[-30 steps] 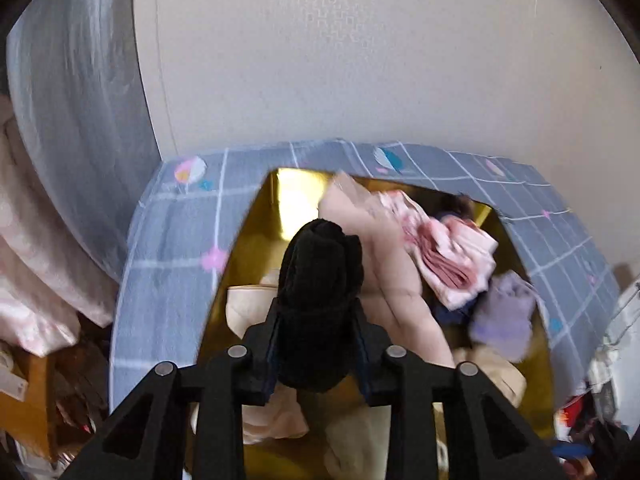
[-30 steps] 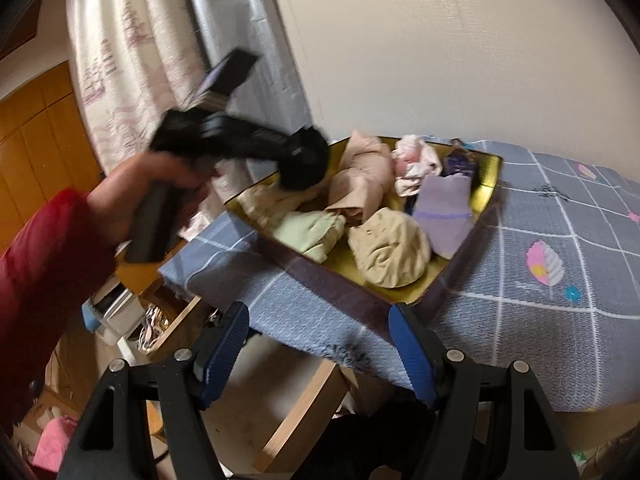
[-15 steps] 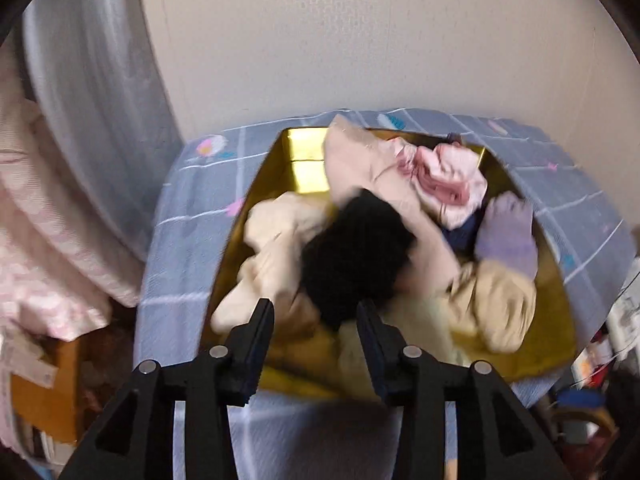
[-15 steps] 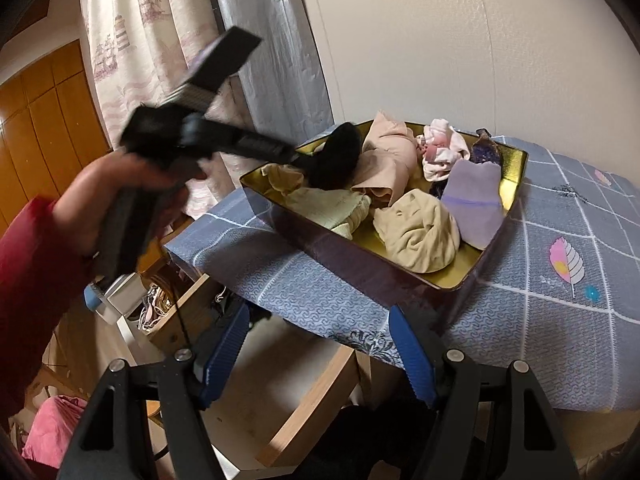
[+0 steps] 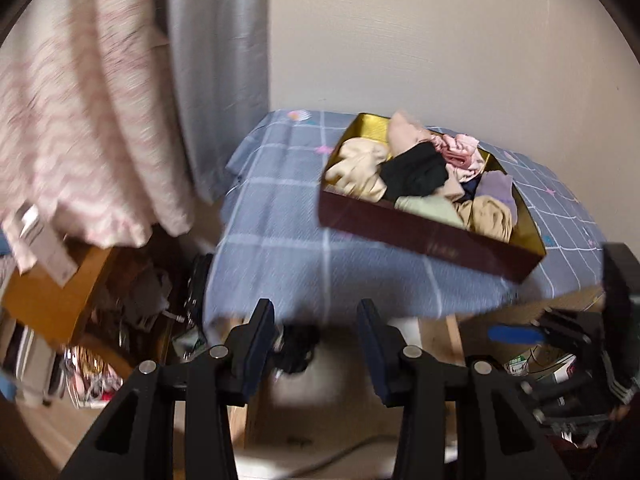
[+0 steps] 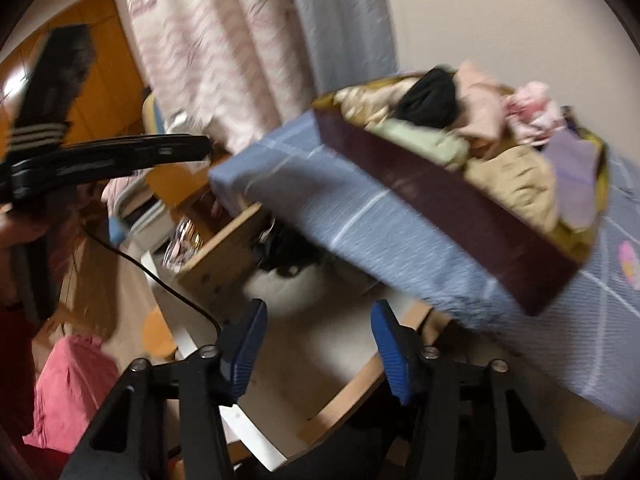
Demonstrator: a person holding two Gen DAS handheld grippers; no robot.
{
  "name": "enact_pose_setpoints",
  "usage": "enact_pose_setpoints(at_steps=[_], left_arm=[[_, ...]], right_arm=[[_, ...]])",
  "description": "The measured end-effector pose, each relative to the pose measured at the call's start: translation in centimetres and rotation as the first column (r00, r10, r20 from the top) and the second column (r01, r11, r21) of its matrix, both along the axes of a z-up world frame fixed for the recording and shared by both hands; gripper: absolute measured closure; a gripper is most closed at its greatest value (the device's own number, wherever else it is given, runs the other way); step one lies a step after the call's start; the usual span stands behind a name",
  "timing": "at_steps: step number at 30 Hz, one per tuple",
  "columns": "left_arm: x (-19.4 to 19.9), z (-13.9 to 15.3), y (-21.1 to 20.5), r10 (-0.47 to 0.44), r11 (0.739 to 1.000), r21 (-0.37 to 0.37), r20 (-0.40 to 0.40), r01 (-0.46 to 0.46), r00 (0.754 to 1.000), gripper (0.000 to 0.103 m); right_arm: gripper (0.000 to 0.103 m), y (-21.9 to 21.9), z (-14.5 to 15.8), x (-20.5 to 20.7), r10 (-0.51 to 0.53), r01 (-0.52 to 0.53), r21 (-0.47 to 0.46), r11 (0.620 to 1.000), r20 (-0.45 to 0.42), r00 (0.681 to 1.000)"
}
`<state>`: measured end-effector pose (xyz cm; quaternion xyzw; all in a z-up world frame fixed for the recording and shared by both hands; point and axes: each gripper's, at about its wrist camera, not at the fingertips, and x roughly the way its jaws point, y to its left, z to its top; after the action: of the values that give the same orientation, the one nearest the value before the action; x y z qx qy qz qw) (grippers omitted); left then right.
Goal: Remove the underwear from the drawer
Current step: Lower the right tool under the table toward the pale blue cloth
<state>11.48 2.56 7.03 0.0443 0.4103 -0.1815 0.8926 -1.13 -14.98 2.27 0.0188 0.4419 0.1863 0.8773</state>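
Note:
A gold-lined tray with a dark maroon wall (image 5: 424, 236) (image 6: 460, 200) sits on the blue checked tablecloth (image 5: 280, 232) (image 6: 360, 232). A black garment (image 5: 416, 174) (image 6: 430, 96) lies on top of the pile in it, among beige, pink, green and lilac pieces. My left gripper (image 5: 316, 340) is open and empty, well back from the tray and below the table edge. My right gripper (image 6: 318, 344) is open and empty too, low in front of the table. In the right wrist view the left gripper's body (image 6: 108, 156) shows at the left, held by a hand.
Pink patterned curtains (image 5: 80, 120) and a grey curtain (image 5: 220, 60) hang left of the table. Wooden shelving with clutter (image 5: 60, 300) stands below them. A black cable (image 6: 160, 276) and a pink cloth (image 6: 68, 392) lie on the floor. The wall is behind the tray.
My left gripper let go of the black garment, which dropped onto the pile in the tray, then pulled back and down away from the table. The right gripper also swung lower.

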Motion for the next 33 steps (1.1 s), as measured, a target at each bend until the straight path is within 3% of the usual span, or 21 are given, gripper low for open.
enact_pose_setpoints(at_steps=[6, 13, 16, 19, 23, 26, 28, 29, 33], left_arm=[[-4.4, -0.2, 4.4, 0.086, 0.994, -0.064, 0.011, -0.085, 0.996, 0.06], [-8.2, 2.4, 9.2, 0.215, 0.97, -0.131, 0.079, -0.203, 0.973, 0.06], [-9.3, 3.1, 11.0, 0.256, 0.957, -0.163, 0.091, -0.24, 0.962, 0.06], [-9.7, 2.3, 11.3, 0.283, 0.952, -0.14, 0.076, -0.271, 0.956, 0.06], [-9.6, -0.2, 10.6, 0.254, 0.953, -0.176, 0.011, -0.248, 0.967, 0.06], [-9.5, -2.3, 9.4, 0.222, 0.95, -0.216, -0.043, -0.226, 0.974, 0.06], [-9.4, -3.4, 8.5, 0.203, 0.949, -0.232, -0.065, -0.212, 0.977, 0.06], [-9.2, -3.9, 7.9, 0.186, 0.951, -0.236, -0.078, -0.2, 0.979, 0.06], [-8.9, -4.9, 6.4, 0.157, 0.951, -0.254, -0.099, -0.177, 0.983, 0.06]], right_arm=[[0.053, 4.0, -2.0, 1.4, 0.107, -0.11, -0.169, 0.98, -0.024, 0.994], [0.053, 8.5, -4.9, 3.9, 0.214, -0.231, -0.391, 0.891, -0.088, 0.973], [0.054, 10.1, -6.4, 5.0, 0.232, -0.26, -0.499, 0.826, -0.119, 0.965], [0.054, 11.7, -8.0, 6.2, 0.246, -0.276, -0.613, 0.741, -0.135, 0.96], [0.064, 12.9, -10.4, 7.9, 0.254, -0.3, -0.707, 0.64, -0.173, 0.952], [0.064, 13.5, -11.2, 7.9, 0.267, -0.307, -0.752, 0.583, -0.179, 0.947], [0.062, 13.8, -12.2, 7.6, 0.297, -0.32, -0.795, 0.515, -0.185, 0.937], [0.063, 14.1, -12.7, 7.5, 0.295, -0.325, -0.803, 0.5, -0.195, 0.935], [0.057, 13.6, -13.3, 8.0, 0.291, -0.375, -0.753, 0.541, -0.251, 0.923]])
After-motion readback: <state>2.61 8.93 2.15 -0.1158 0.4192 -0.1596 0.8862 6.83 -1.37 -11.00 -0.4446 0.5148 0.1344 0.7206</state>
